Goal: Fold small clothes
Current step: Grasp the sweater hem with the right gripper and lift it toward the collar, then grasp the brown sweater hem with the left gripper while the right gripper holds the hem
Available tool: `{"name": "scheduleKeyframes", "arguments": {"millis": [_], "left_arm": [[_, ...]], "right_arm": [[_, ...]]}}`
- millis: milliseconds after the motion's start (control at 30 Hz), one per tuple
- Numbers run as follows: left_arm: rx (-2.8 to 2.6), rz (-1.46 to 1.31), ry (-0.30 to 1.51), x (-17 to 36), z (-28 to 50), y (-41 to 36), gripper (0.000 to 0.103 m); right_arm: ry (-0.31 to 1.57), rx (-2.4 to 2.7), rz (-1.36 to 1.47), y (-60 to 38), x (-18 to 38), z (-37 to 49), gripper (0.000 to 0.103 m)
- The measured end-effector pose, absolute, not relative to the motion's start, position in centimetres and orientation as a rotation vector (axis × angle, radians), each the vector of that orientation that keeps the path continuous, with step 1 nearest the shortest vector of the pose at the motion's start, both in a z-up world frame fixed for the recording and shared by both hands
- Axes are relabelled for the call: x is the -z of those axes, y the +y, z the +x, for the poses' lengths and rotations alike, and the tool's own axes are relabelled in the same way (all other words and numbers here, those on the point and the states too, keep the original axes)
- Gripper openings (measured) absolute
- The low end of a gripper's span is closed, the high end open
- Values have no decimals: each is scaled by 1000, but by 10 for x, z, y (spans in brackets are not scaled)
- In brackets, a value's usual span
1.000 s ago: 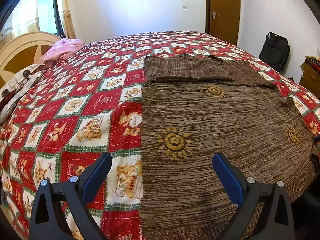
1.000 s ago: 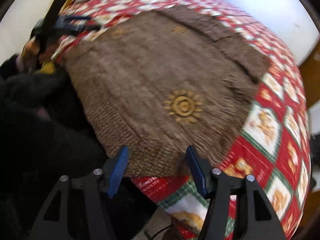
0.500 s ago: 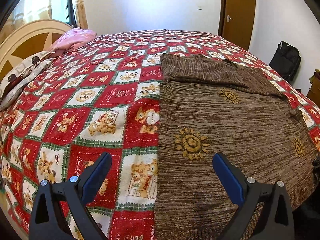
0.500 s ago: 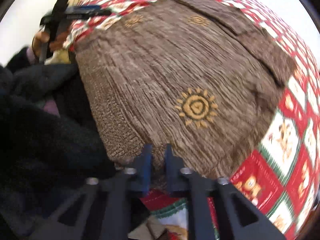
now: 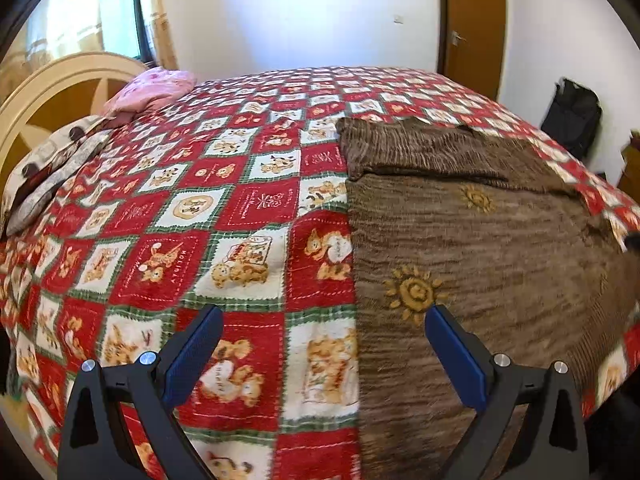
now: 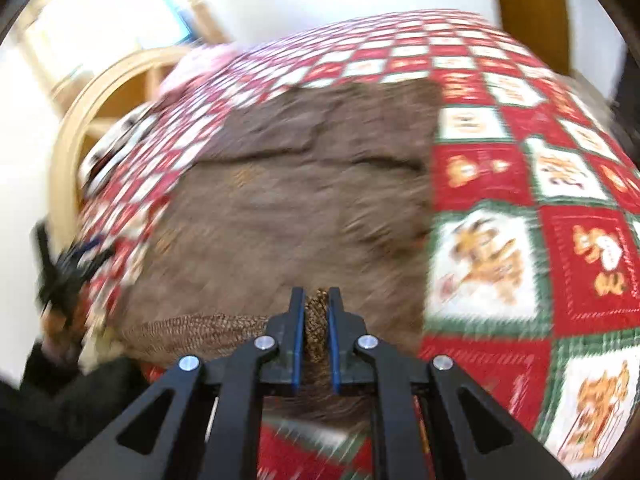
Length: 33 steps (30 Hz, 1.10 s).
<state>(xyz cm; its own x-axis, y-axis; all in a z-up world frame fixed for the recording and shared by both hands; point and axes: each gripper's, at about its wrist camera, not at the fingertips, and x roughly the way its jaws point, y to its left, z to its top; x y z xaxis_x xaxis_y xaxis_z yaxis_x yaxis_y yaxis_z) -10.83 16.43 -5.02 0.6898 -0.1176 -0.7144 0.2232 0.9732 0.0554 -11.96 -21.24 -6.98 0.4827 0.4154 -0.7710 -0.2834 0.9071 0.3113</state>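
Blur smeared most of the right wrist view, so the bedspread [image 6: 520, 184] and the far half of the brown knitted sweater [image 6: 304, 200] were hard to read there; only the right tongs [image 6: 317, 332] stayed sharp. Their blue pads were pinched narrow on a bunched fold of the sweater's ribbed hem, which stood up between them. At 9 o'clock a dark shape that looked like the left tongs [image 6: 68, 268] showed against the bed's edge, too smeared to tell how it stood. A dark sleeve [image 6: 60, 408] filled the 8 o'clock corner and hid whatever lay below it.

The left wrist view was clear. The left tongs [image 5: 320, 354] hung wide apart with nothing between the pads, the left pad over the bedspread [image 5: 192, 216] and the right pad over the sweater [image 5: 480, 248]. The sweater lay flat on the right half of the bed, its straight left edge running from 12 toward 6 o'clock, its sleeves folded across the top, sun motifs on the front. Its right side ran out of the frame at 3 o'clock. To the left, the bedspread lay open as far as the pink pillow [image 5: 152, 90] and the headboard [image 5: 52, 96] at 10 o'clock. A black bag [image 5: 572, 116] stood by the wall at 2 o'clock, beside a wooden door [image 5: 472, 20].
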Motion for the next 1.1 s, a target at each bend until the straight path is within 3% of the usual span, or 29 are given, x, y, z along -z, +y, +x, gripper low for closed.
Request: {"name": "scheduleKeyframes", "arguments": {"millis": [367,700,733,800,833,1100], "left_arm": [[494,356,815,64,-140,169,102],[545,189,862,83,-119,154,100],[550,162,861,83,-119,156,98],[602,60,859,81,-121,162,74],[615,40,866,81,-122,163,71],[651,40,935,93,-128,152,71]], "right_arm": [[1014,-262,194,-221,89,-95,13],[998,-257,187,-224,93,-96,13],[995,-260,184,-224,93,-97,13],[993,-260,180,-224,92,-98,13],[994,-259,182,-223,92,-98,13],[994,-257,159,-220,92,-100,14]]}}
